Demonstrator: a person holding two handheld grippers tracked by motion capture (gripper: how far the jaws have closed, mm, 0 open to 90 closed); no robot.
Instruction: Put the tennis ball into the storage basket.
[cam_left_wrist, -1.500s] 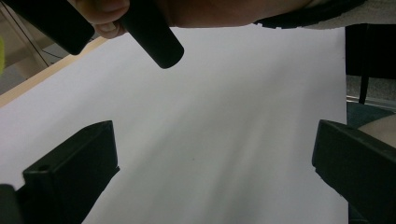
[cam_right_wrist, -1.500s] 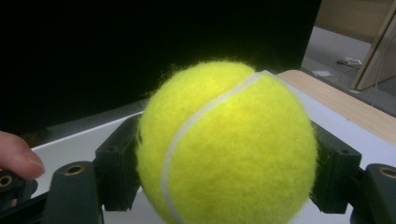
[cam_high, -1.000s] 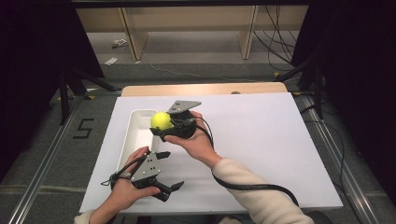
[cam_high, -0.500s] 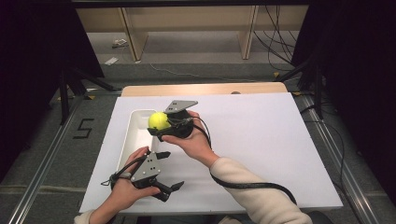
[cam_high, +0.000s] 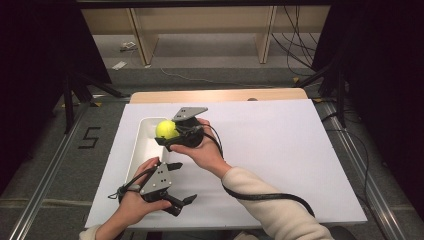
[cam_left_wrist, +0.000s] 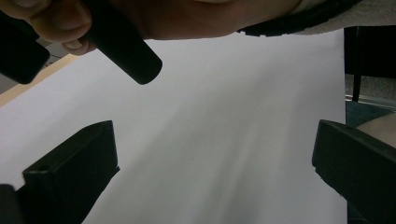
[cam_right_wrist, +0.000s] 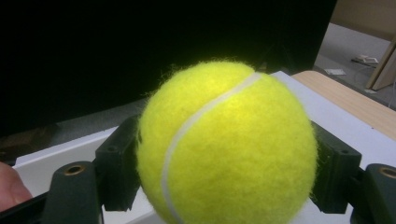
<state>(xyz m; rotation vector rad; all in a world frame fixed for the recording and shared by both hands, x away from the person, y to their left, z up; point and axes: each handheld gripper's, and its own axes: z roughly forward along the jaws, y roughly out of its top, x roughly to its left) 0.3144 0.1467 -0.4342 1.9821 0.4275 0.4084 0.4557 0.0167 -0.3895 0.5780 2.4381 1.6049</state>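
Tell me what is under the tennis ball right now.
The tennis ball, clamped in the right gripper, hangs over the white tray. The tray's bare white floor shows beside it; the spot straight beneath is covered by the ball and the jaws.

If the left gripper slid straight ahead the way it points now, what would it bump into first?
Probably nothing soon. The left gripper, jaws wide open, looks across bare white table. The right hand sits higher up in its view, so likely above that line, though depth is hard to judge.

tennis ball (cam_right_wrist: 226, 144): underside cut off by frame edge | tray (cam_high: 145, 145): near end hidden behind left hand (cam_high: 131, 202)
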